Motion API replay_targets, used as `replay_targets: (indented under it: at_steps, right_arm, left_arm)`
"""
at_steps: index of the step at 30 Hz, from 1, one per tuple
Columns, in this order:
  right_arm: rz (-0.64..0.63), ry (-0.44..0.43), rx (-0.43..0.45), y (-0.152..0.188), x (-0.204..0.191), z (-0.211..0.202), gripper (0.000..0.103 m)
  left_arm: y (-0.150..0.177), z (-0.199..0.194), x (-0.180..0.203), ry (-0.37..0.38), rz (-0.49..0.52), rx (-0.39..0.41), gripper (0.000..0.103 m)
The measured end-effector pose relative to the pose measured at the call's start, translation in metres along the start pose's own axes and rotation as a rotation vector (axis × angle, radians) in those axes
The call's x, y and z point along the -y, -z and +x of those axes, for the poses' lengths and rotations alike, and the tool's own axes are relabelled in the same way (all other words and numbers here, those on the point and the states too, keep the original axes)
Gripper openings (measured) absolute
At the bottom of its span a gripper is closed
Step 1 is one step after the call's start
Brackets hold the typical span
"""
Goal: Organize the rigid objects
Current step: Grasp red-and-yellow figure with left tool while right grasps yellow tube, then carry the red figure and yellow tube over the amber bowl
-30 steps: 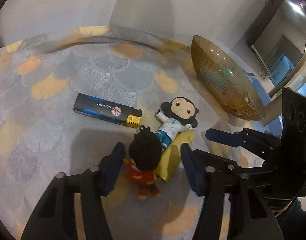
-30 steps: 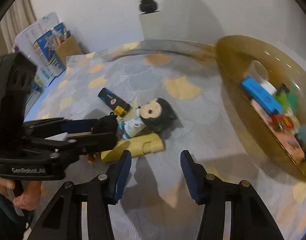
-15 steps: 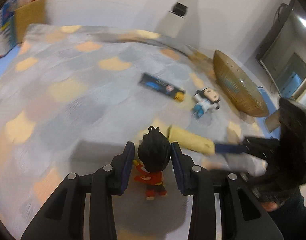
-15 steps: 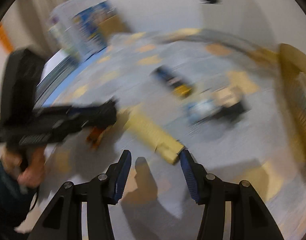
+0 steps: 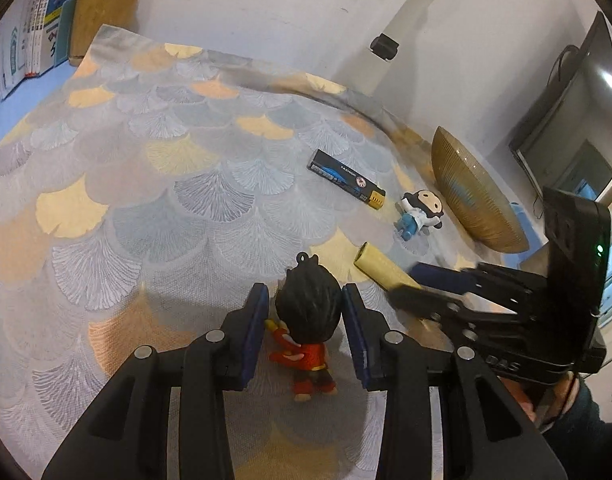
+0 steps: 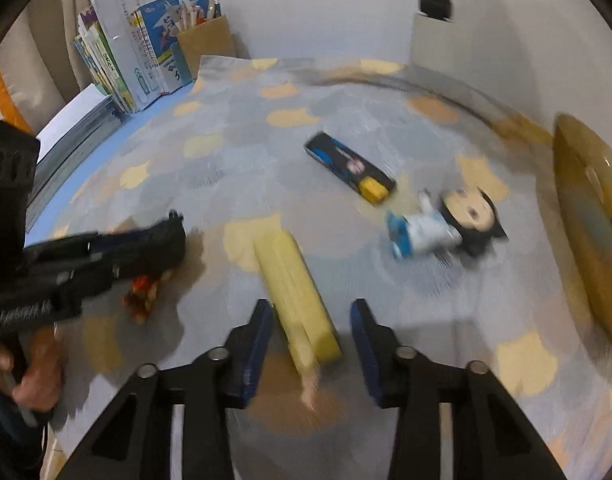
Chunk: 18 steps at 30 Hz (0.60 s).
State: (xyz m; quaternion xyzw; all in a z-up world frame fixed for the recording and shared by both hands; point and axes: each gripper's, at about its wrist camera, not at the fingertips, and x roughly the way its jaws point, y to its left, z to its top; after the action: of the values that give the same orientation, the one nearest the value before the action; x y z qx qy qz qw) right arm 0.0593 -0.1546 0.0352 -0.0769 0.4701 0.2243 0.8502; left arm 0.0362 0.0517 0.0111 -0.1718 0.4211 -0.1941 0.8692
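Figurine (image 5: 308,312) in red, with a big black head, sat between the left gripper's (image 5: 303,312) pads, which appeared to pinch its head, though contact on the left pad was hard to confirm. The right gripper (image 6: 312,324) was closing around a yellow block (image 6: 295,292), a gap showing on each side. Farther out on the patterned cloth (image 5: 145,184) lay a lighter (image 5: 346,179) and a blue-and-white doll (image 5: 420,214), near a golden bowl (image 5: 474,196).
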Motion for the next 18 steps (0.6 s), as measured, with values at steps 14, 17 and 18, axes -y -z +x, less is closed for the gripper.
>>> replay_targets:
  at_steps: [14, 17, 18]
  right_arm:
    - [0.01, 0.017, -0.001, 0.057, -0.002, -0.038, 0.023]
    - [0.078, 0.054, 0.009, 0.081, 0.016, -0.06, 0.023]
    - [0.101, 0.067, 0.01, 0.089, 0.023, -0.068, 0.023]
  left_arm:
    - [0.008, 0.013, 0.043, -0.233, 0.197, -0.014, 0.032]
    - [0.008, 0.01, 0.044, -0.163, 0.157, -0.035, 0.031]
    - [0.01, 0.008, 0.046, -0.139, 0.146, -0.037, 0.031]
